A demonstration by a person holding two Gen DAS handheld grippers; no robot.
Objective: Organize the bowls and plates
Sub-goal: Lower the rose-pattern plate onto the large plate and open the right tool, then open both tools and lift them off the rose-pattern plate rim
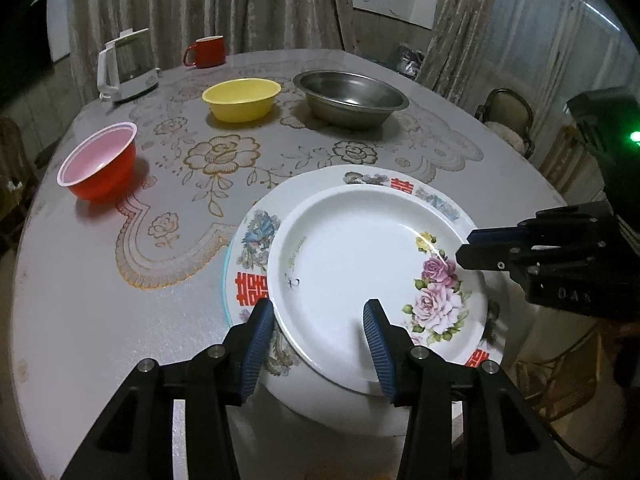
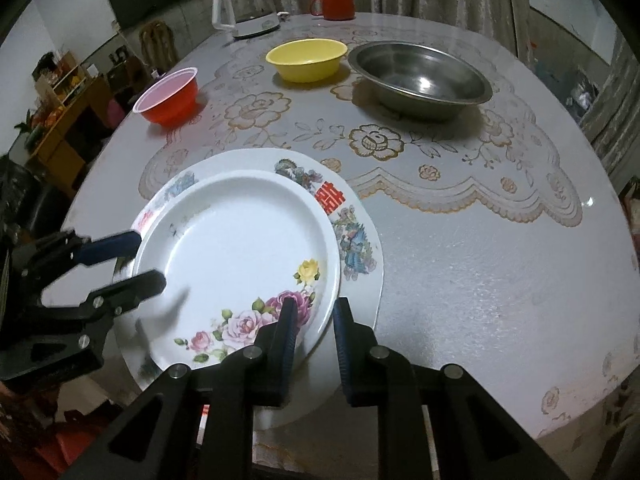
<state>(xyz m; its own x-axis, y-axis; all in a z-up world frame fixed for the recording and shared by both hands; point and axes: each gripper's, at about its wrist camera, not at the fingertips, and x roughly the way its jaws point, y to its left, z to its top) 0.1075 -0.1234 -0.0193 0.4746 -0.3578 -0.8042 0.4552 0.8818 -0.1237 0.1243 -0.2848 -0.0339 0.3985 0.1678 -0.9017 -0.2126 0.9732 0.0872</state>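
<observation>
A white plate with pink roses lies on a larger plate with red characters at the near edge of the round table. My left gripper is open and straddles the rose plate's rim, one finger outside it and one over its white inside. On the opposite side, my right gripper is shut on the rose plate's rim by the flowers. Farther back stand a red bowl, a yellow bowl and a steel basin.
A white kettle and a red mug stand at the table's far side before curtains. A chair stands to the right of the table. The lace-patterned cloth lies bare between the plates and the bowls.
</observation>
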